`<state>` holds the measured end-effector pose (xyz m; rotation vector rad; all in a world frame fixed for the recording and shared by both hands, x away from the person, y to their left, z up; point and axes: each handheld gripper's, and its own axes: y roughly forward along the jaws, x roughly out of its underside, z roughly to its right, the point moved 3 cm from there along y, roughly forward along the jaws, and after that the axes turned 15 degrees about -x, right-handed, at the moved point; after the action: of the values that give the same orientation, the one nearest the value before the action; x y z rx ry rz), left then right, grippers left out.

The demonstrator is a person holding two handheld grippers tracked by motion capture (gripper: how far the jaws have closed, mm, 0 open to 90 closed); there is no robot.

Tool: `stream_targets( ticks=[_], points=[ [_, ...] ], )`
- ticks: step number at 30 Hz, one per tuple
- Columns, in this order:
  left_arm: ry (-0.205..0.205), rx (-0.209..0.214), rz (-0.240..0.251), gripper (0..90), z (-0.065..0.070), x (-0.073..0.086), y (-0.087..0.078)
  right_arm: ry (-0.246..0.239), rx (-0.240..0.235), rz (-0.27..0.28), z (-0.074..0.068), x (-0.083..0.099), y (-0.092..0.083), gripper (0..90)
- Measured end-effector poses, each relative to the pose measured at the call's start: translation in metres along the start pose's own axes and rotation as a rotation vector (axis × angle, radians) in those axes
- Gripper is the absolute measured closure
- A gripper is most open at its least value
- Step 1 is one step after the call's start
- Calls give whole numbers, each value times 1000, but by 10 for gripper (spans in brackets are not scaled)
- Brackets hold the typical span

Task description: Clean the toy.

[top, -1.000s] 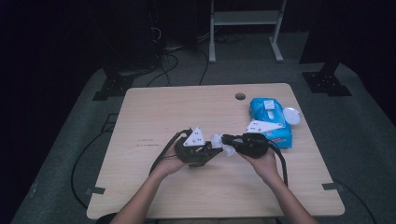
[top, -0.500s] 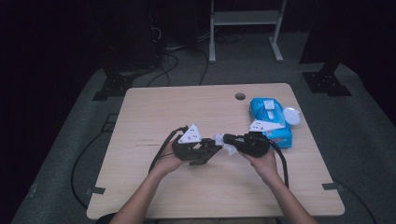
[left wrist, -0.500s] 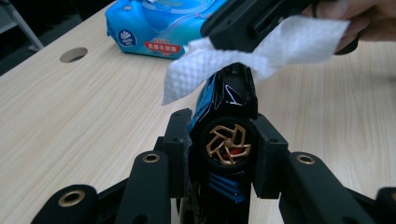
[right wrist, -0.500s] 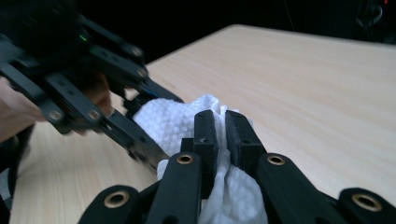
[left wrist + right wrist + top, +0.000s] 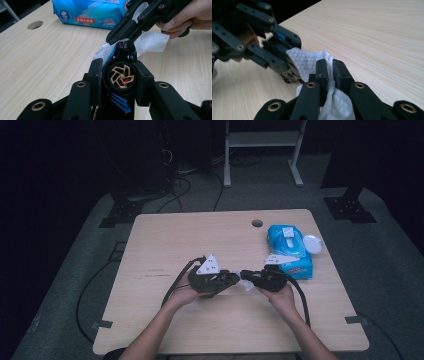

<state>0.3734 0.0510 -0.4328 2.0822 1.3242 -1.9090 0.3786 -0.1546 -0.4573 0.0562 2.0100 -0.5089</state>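
The toy car [image 5: 121, 82], black with blue stripes and a gold wheel, sits squeezed between the two black jaws of the left gripper [image 5: 120, 75], just above the wooden table [image 5: 170, 240]. The white wipe [image 5: 312, 63] presses against the car's front end. The right gripper [image 5: 331, 75] has its jaws closed tight on the wipe, and the cloth bunches up between them. In the high view both grippers meet tip to tip near the middle of the table. A blue pack of wipes [image 5: 289, 247] lies just beside the right gripper, toward the far right edge.
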Motion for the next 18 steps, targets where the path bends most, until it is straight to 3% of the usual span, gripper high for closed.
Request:
stream_targets(
  ticks=[3,12,14,16,18],
  points=[
    [1,9,-21,643,1,0,8,-9,15,18,-1,-5,-5,825],
    [28,11,-198,644,-8,-8,42,16,71,20,13,-1,-17,825],
    [47,5,-256,643,-11,-12,53,21,78,12,16,1,-18,825],
    [49,8,-269,643,-12,-13,57,24,82,7,17,2,-18,825],
    [78,16,-298,643,-14,-16,66,30,86,12,19,2,-18,825]
  ],
)
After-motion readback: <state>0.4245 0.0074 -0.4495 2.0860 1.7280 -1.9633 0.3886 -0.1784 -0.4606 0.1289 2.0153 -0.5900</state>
